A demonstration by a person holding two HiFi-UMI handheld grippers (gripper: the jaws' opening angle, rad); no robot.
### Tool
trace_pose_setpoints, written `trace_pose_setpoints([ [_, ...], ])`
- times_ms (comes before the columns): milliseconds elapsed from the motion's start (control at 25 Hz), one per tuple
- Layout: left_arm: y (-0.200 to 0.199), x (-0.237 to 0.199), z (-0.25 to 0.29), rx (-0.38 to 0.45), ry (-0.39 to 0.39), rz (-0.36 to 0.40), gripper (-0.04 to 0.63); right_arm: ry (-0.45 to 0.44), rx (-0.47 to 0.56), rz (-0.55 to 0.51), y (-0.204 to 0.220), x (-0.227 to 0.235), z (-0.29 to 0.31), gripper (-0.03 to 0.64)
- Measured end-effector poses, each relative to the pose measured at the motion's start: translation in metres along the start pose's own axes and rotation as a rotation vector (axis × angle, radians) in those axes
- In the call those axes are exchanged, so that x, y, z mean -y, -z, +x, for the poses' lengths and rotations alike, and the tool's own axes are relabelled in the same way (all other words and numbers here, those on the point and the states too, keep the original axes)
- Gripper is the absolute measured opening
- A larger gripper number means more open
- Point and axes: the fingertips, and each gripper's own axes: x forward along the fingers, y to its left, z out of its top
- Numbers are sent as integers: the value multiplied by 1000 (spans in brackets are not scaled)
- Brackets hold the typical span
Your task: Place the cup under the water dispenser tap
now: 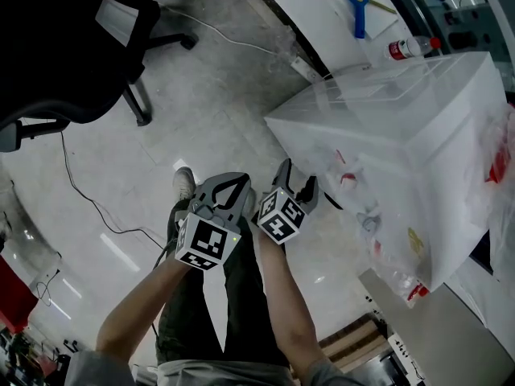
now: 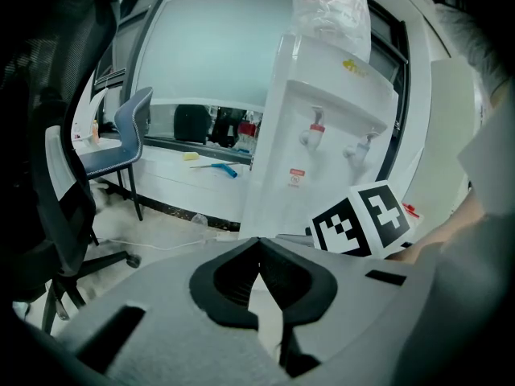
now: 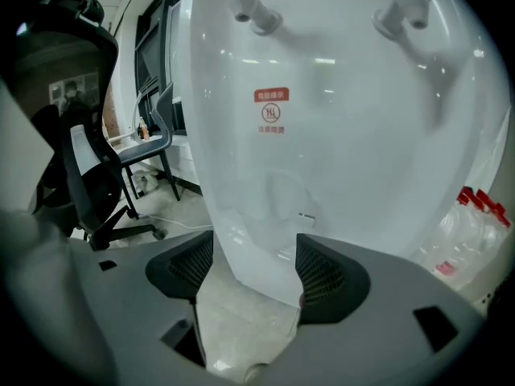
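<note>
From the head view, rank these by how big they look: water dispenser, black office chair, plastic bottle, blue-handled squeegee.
1. water dispenser
2. black office chair, partly cut off by the frame
3. blue-handled squeegee and plastic bottle: both small and far, too alike to rank

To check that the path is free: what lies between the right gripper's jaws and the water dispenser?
Only bare floor; the right gripper view shows the right gripper open and empty before the water dispenser.
</note>
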Motion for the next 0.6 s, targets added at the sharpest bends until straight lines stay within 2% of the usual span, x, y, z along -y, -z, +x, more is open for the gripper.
trace_pose_setpoints([
  [240,-11,-2,-11,11,6,22,9,-83,9,5,-3,-17,-20,309],
  [600,-51,6,-49,29,42,64,9,-151,75,-12,-47,-37,-84,132],
])
